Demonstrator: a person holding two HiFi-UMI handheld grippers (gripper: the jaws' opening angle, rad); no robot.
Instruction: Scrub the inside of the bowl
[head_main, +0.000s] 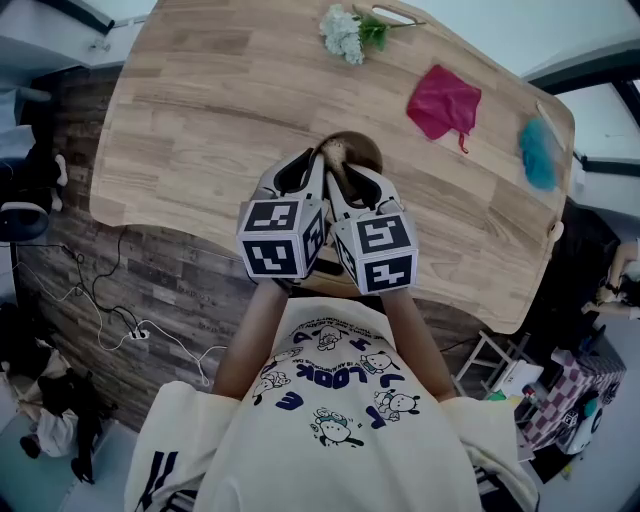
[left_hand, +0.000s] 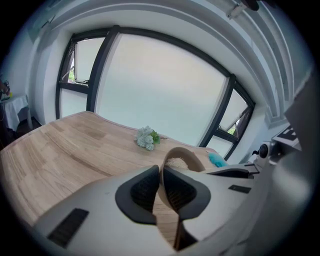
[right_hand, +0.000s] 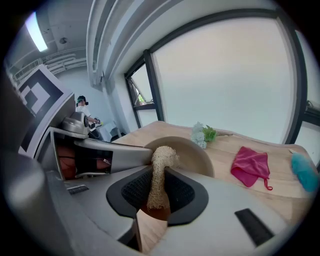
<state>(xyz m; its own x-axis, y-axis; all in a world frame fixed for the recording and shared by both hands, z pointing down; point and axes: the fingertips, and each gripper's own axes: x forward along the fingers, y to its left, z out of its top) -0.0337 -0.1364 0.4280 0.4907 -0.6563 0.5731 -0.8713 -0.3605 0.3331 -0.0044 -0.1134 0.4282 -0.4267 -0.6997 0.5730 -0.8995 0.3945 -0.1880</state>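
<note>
A brown bowl (head_main: 358, 150) stands on the wooden table (head_main: 200, 120) close to its near edge. My left gripper (head_main: 306, 165) is shut on the bowl's near rim; in the left gripper view the thin wall of the bowl (left_hand: 184, 154) runs between the two dark pads. My right gripper (head_main: 347, 172) is right beside it, shut on a tan loofah scrubber (right_hand: 160, 172). The scrubber stands up between the pads and its top bends into the bowl (right_hand: 195, 152). Its tip (head_main: 333, 152) shows at the bowl's rim in the head view. The marker cubes hide the bowl's near side.
A bunch of pale artificial flowers (head_main: 346, 32) lies at the table's far edge. A pink cloth (head_main: 443, 102) and a blue fluffy thing (head_main: 538, 153) lie to the right. The table's near edge runs just under the grippers, with cables on the floor at the left.
</note>
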